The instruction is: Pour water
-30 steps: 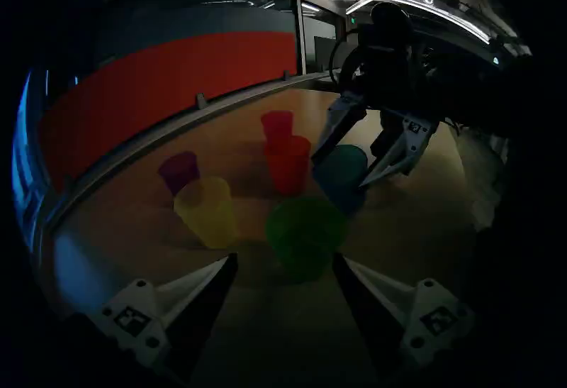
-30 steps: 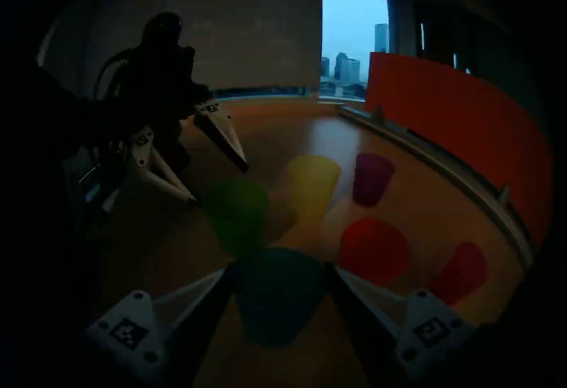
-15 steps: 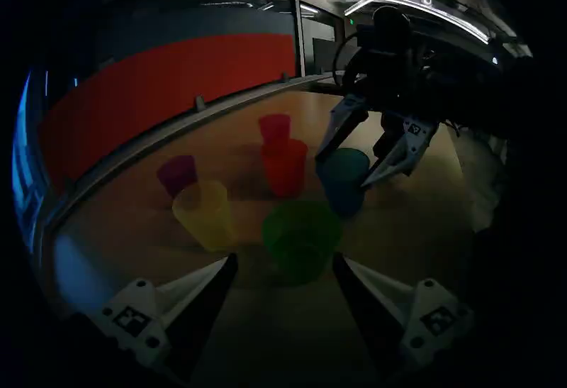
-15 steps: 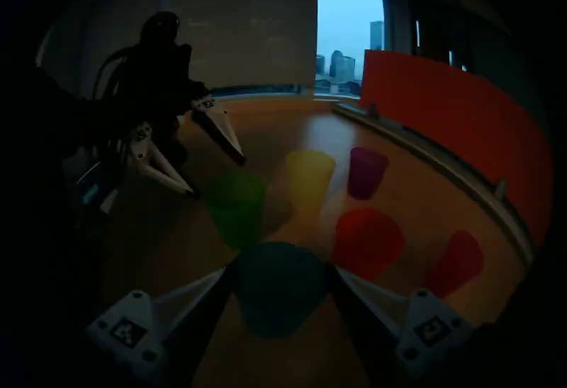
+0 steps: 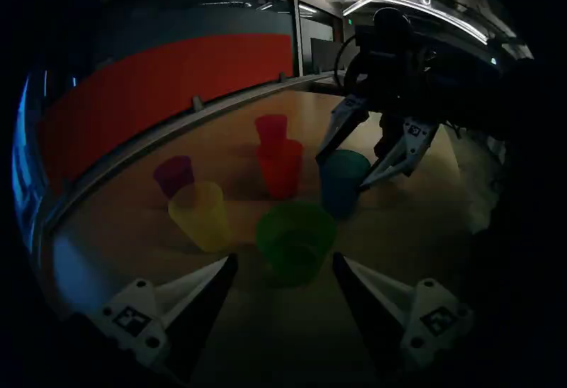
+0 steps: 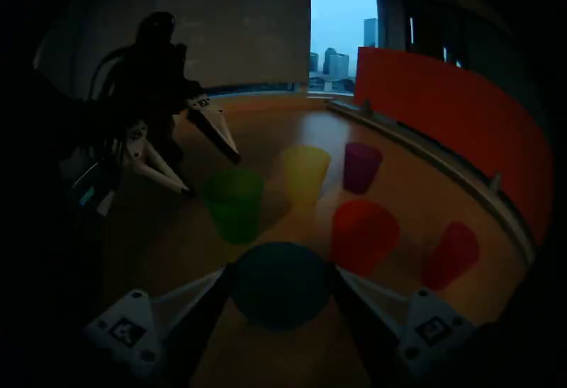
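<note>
Okay, change over the last second: the right claw [image 6: 281, 267] now looks more steeply down on the teal cup [image 6: 281, 289]. The cup read as a long taper before; now it's a short round blob between the fingers. The other cups have slid toward 12 o'clock in the right gripper view. Finger spread is unchanged.

The cup's look shifted relative to the claw, so my read is that it isn't rigidly clamped yet. Grasp step, no lift, no pour started.

Right claw state: spread about as wide as the left one, with the teal cup filling the gap edge to edge. I can't tell whether both fingers actually press on it. From the left gripper view it reaches in from 1 o'clock across the table [image 5: 397, 225], fingers angled down either side of the cup's upper half.

Left claw [image 5: 283, 257] has barely moved. It's wide open with nothing in it, pointed level across the table. The green cup [image 5: 294, 239] sits just ahead of the tips at 12 o'clock, a hair further left than before. Likely the receiver.

Yellow cup [image 5: 200, 214] and purple cup [image 5: 173, 174] are at 10 o'clock. Red cup [image 5: 280, 168] and pinkish-red cup [image 5: 271, 129] are behind the green one.

Water: too dark to tell which cup holds any.
</note>
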Tool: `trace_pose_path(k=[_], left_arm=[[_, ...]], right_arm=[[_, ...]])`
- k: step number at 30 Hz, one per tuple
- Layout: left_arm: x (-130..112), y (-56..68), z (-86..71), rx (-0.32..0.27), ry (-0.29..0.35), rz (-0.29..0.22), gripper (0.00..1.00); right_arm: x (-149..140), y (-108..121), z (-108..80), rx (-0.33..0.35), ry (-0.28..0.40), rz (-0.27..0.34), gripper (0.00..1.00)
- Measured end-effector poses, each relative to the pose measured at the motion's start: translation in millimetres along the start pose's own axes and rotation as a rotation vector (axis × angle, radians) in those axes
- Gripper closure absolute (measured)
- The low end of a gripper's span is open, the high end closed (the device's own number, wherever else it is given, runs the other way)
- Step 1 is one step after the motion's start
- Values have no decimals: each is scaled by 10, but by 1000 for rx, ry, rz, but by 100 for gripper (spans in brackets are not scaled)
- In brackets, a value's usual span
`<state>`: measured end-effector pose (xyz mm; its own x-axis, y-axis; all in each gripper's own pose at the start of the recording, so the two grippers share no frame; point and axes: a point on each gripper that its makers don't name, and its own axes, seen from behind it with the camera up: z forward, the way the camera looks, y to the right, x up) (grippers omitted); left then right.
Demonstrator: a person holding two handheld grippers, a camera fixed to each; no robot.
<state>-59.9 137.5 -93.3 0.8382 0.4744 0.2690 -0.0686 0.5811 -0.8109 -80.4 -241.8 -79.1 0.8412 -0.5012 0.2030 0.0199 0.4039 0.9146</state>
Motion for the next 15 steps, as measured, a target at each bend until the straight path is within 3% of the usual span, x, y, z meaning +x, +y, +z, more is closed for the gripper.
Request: trace_pose_path(k=[15], left_arm=[[43,-62,-163,39,10,-5,3]], right_arm=[[97,-17,-241,-26,22,27,1]])
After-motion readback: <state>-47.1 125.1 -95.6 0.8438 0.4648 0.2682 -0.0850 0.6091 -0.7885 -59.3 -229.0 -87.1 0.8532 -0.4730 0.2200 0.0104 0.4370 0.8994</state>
